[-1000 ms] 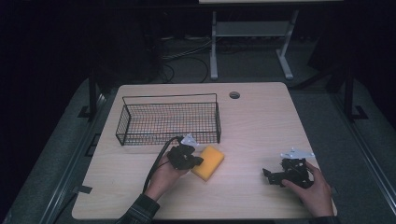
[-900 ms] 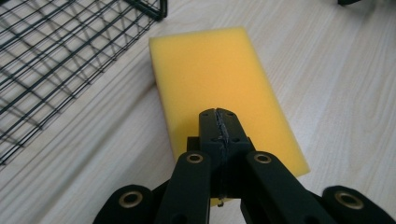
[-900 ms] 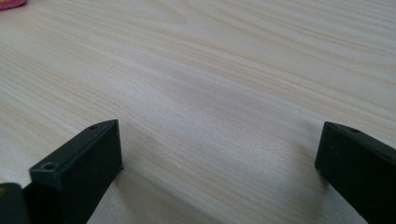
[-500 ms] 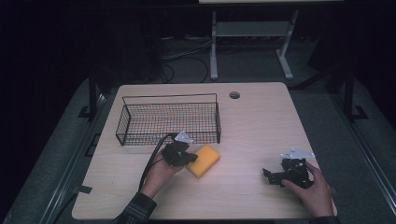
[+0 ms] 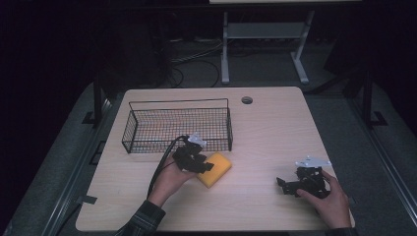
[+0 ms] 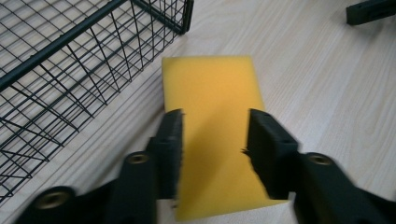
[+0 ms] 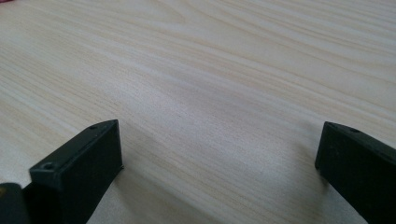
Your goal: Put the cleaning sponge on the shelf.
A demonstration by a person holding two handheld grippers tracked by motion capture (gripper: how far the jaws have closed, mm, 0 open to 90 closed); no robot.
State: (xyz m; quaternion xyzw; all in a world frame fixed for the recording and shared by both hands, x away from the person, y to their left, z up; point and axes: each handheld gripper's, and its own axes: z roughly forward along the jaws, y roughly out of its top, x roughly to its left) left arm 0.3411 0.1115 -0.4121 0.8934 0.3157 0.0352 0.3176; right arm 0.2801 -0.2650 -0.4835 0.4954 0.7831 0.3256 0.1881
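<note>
A black wire basket (image 5: 177, 129) stands on the far left part of the tabletop (image 5: 275, 128), and I see nothing inside it, only the wood through its mesh. Just in front of its near right corner a yellow sponge (image 5: 216, 169) lies flat on the tabletop, close to the basket but not touching it. The left gripper (image 5: 196, 162) is held low over the left end of the sponge, with the left hand (image 5: 169, 179) coming from the near edge and the cable running back along the wrist. Its fingers (image 6: 170, 140) have just been opening; in the left gripper view they stand about half open above the sponge, which passes between them, and the pads do not press on it. The right gripper (image 5: 290, 184) rests low on the near right part of the tabletop in the right hand (image 5: 332, 199), well apart from the sponge, pointing left. Its fingers (image 7: 79, 163) are wide open with only bare wood between them.
</note>
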